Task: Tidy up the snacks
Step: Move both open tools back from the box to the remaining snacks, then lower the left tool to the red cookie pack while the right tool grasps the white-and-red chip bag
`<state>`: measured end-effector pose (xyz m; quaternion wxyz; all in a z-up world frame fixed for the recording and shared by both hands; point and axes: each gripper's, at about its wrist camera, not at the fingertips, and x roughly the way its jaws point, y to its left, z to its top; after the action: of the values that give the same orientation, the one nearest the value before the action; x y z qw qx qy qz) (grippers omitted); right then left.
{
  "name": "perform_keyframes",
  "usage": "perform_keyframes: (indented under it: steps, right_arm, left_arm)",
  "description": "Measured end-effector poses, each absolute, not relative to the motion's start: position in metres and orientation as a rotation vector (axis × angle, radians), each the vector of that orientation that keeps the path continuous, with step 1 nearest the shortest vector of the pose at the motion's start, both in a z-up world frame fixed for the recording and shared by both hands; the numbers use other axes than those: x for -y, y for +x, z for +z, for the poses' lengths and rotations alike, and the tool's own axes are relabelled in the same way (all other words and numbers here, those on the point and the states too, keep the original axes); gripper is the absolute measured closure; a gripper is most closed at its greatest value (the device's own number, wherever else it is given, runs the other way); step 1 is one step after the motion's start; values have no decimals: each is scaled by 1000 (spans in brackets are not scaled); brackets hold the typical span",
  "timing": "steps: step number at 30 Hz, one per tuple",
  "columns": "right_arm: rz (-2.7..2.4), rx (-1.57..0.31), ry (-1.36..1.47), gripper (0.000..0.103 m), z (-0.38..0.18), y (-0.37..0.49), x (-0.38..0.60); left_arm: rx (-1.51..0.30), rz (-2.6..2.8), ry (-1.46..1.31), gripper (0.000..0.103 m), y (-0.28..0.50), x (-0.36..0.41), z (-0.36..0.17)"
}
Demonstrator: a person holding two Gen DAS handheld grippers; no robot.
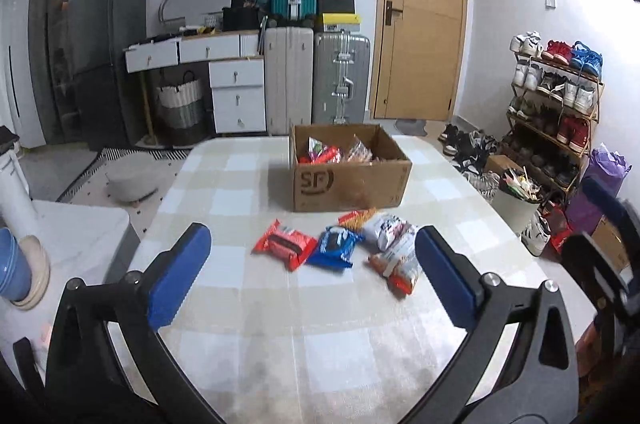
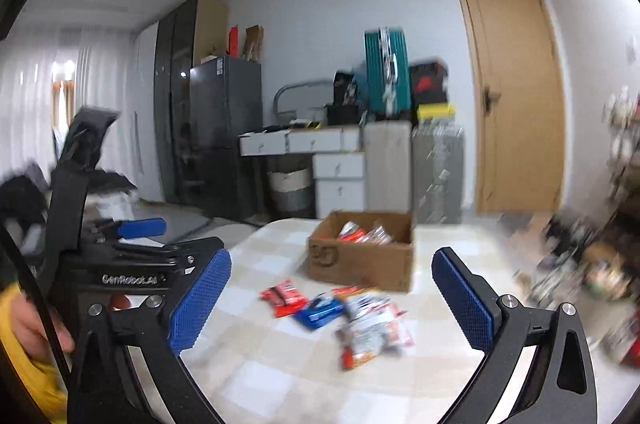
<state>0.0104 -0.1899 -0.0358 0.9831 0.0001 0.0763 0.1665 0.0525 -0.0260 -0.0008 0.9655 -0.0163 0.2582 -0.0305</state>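
Left wrist view: the left gripper (image 1: 312, 274) has its blue-padded jaws spread wide with nothing between them, above a worktop (image 1: 280, 344) covered in a pale checked cloth. Toward the far side of the worktop stands an open cardboard box (image 1: 352, 183) with several snack packets inside. On the cloth just in front of the box lies a loose cluster: a red packet (image 1: 285, 244) on the left, a blue packet (image 1: 334, 246) touching its right edge, an orange packet (image 1: 357, 217) behind them near the box wall, and white-and-red packets (image 1: 394, 252) on the right, close to the right-hand jaw. Beyond the worktop are suitcases (image 1: 316, 79), a white drawer unit (image 1: 238, 95), a wooden door (image 1: 422, 11) and, to the right, a shoe rack (image 1: 556, 103). Right wrist view, motion-blurred: the right gripper (image 2: 332, 300) likewise has its jaws wide apart and empty, facing the same box and packets; the left gripper sits at its left, held by a hand (image 2: 38, 324) in a yellow sleeve.
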Motion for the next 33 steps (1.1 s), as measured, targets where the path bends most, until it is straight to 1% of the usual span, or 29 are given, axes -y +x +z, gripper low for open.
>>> perform_keyframes:
  steps: [2,5,10,15,25,33]
  right_arm:
    - [340,-122,-51,1,-41,4,181]
    - [350,-137,-43,1,-49,8,179]
    - [389,-210,8,1,-74,34,178]
    - [404,-271,16,1,-90,57,179]
    - [393,-494,95,1,-134,129,197]
    - [392,-678,149,1,-166,203,208]
  left_arm:
    - [-538,-62,-33,1,58,25,-9]
    - [-559,-65,-32,1,72,25,-22]
    - [-606,-70,-34,1,110,25,-39]
    - [-677,-70,-53,1,144,25,-71]
    - [-794,-84,-55,1,201,29,-131]
    - [-866,-78,-70,1,236,29,-163]
